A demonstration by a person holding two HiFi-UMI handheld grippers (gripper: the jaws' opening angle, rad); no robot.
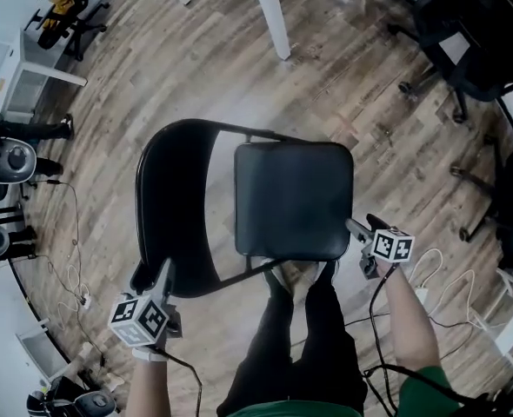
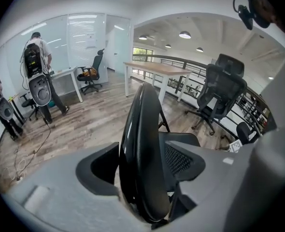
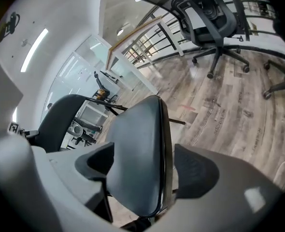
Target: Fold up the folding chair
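**Folding chair, seen from above and from both grippers.** The chair (image 1: 293, 200) stands unfolded on a wood floor (image 1: 343, 76), directly in front of the person's legs (image 1: 304, 337). Its black seat (image 1: 293, 181) lies flat. The curved backrest (image 1: 174, 207) rises at the seat's left in the head view.

The left gripper (image 2: 149, 153) sits at the near end of the backrest. Its jaws stand wide apart, with the backrest's edge running up between them. The right gripper (image 3: 142, 153) is at the seat's near right corner. Its jaws are also spread, with the seat's edge between them and a gap visible beside the right-hand jaw.

**Surroundings.**
- A white table leg (image 1: 269, 11) stands beyond the chair, well apart from it.
- Office chairs (image 1: 461, 33) crowd the far right, and another one's base reaches in at the right edge.
- Cables (image 1: 65, 259) trail over the floor at the left, near equipment along the wall.
- A white cable (image 1: 430, 263) lies just beside the right forearm.
- The left gripper view shows a table (image 2: 152, 67), a railing (image 2: 181, 64) and a person (image 2: 36, 57) standing at the far left.

**Open room.** Bare floor surrounds the chair on its far side, between the table leg and the office chairs.
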